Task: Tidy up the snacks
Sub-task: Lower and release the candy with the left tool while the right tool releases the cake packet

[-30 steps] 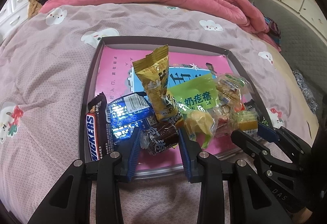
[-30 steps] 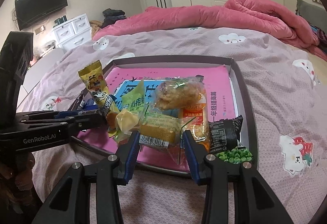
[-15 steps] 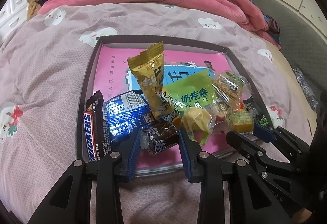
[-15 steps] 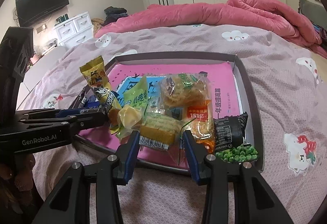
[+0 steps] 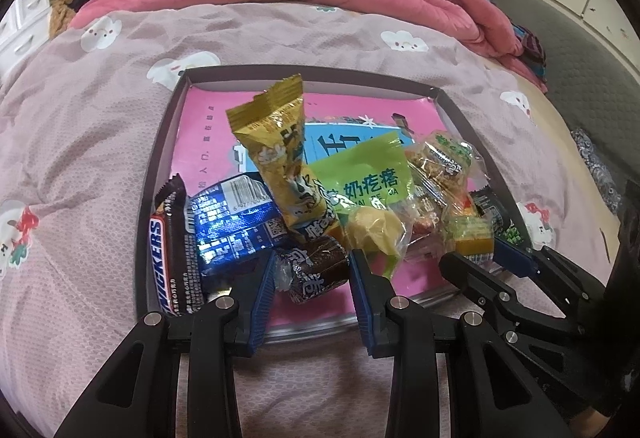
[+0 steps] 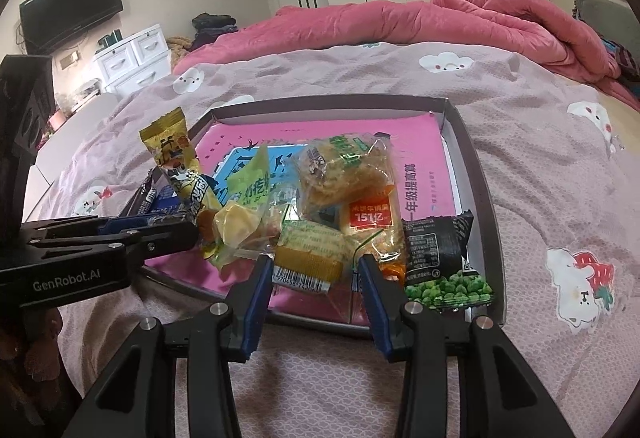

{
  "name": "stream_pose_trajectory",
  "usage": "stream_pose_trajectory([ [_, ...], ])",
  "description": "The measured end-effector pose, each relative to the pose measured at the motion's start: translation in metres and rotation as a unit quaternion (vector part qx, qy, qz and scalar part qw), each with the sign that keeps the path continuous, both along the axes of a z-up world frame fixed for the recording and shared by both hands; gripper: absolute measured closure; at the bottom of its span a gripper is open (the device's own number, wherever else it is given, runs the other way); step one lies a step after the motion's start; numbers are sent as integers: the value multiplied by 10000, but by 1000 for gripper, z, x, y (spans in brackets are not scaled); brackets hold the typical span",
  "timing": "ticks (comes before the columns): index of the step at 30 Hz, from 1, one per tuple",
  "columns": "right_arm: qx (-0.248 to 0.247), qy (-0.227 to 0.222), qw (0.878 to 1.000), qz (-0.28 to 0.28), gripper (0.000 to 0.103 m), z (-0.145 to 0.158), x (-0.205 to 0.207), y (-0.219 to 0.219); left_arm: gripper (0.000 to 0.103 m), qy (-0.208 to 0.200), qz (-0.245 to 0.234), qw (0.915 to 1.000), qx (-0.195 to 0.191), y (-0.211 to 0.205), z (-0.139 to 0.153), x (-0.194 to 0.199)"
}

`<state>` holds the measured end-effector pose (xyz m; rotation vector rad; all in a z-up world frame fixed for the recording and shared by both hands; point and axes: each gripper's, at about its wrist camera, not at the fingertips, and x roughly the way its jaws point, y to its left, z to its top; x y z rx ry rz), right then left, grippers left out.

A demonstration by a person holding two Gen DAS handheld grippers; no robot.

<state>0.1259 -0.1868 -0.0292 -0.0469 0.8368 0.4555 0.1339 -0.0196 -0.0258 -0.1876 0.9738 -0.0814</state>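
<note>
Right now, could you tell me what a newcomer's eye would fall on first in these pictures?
Probably the heap of bright snacks at the near end of the tray on the bed: a gold packet stands tallest, with a Snickers bar lying along the left rim. Next come the two grippers: the left gripper is closed on a brown candy, while the right gripper straddles a yellow cake.
</note>
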Motion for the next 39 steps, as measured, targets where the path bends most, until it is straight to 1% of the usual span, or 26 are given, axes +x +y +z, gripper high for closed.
stream_pose_trajectory([
  [8,99,76,9999,-30,57,2,-1,-3,66,33,9,10000,18,-2,-2,2],
  [14,139,84,9998,-71,54,5,-3,-7,66,28,15,10000,40,-3,-2,3],
  [26,261,158,9995,-87,54,9,-7,-13,66,39,10,10000,66,-5,-3,5],
  [32,249,152,9996,-57,54,9,-9,-11,65,66,33,10000,57,-4,-5,5],
  [39,274,138,9995,-96,54,9,-9,-12,60,35,41,10000,58,-3,-3,5],
])
